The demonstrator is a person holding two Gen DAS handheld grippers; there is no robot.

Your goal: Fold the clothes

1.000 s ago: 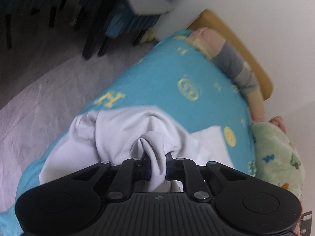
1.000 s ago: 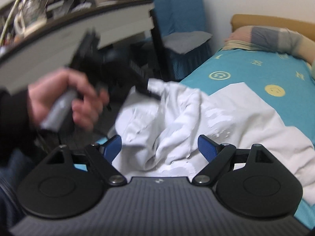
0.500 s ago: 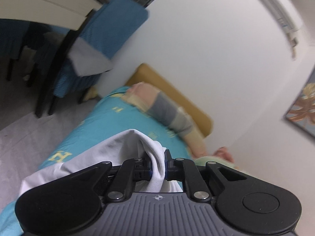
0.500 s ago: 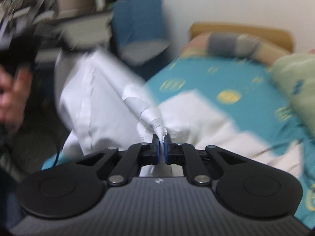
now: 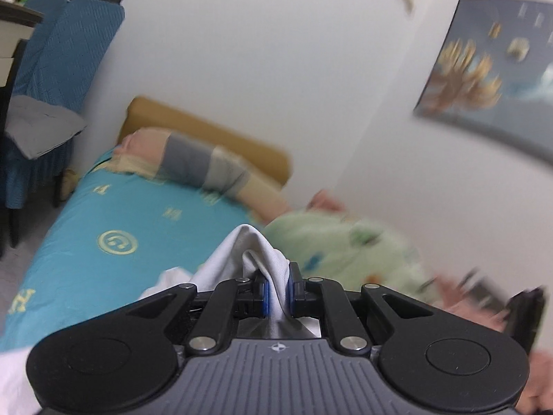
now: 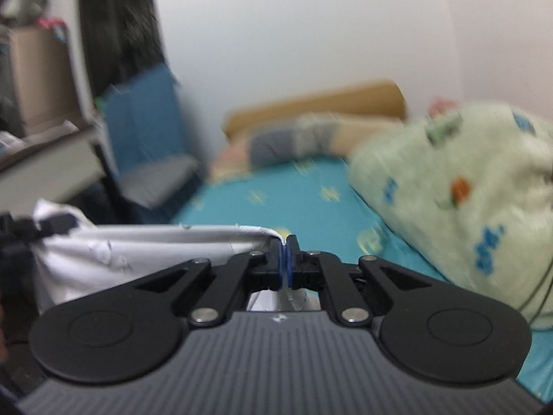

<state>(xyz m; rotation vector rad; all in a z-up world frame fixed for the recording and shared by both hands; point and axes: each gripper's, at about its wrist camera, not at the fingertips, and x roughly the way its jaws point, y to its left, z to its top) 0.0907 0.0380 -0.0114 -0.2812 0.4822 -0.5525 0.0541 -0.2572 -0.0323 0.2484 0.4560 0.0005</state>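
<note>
left gripper (image 5: pixel 277 291) clamped on bunched white garment (image 5: pixel 257 259), right gripper (image 6: pixel 284 267) pinching its thin edge, cloth stretched taut between both, lifted above turquoise bedsheet (image 5: pixel 131 221), green blanket (image 6: pixel 459 193) beside

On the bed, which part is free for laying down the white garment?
The turquoise sheet is bare between the striped pillow at the headboard and the white garment, towards the floor-side edge. The wall side is crowded by the green blanket.
</note>
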